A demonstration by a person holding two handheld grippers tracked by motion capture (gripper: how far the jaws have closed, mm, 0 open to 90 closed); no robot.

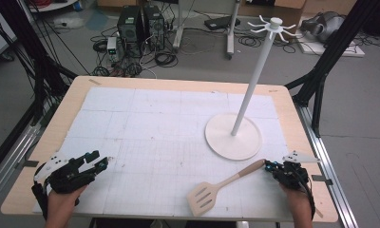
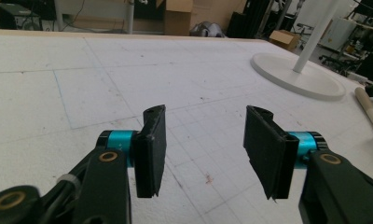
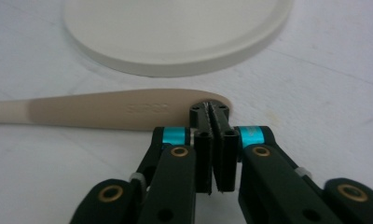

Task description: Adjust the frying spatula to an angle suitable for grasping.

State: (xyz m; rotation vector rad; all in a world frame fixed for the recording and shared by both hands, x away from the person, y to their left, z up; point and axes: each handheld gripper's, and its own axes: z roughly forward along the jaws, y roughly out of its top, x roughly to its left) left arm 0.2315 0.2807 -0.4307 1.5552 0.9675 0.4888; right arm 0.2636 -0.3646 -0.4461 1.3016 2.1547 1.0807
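A pale wooden slotted spatula [image 1: 212, 190] lies flat on the white gridded mat [image 1: 155, 123], blade toward the front edge, handle running back and right. My right gripper [image 1: 266, 165] sits at the rounded end of that handle [image 3: 105, 109]. In the right gripper view the right gripper [image 3: 211, 109] has its jaws pressed together, tips touching the handle's end, with nothing visible between the pads. At the front left, my left gripper [image 1: 102, 160] rests low over the mat. The left gripper view shows the left gripper [image 2: 203, 144] open, with bare mat between its jaws.
A white stand has a round base [image 1: 233, 137], a tall pole [image 1: 254, 80] and hooks at the top, just behind the spatula's handle. The same base [image 2: 296, 77] is at the far right in the left gripper view. The wooden table's edge [image 1: 316, 190] runs close to my right hand.
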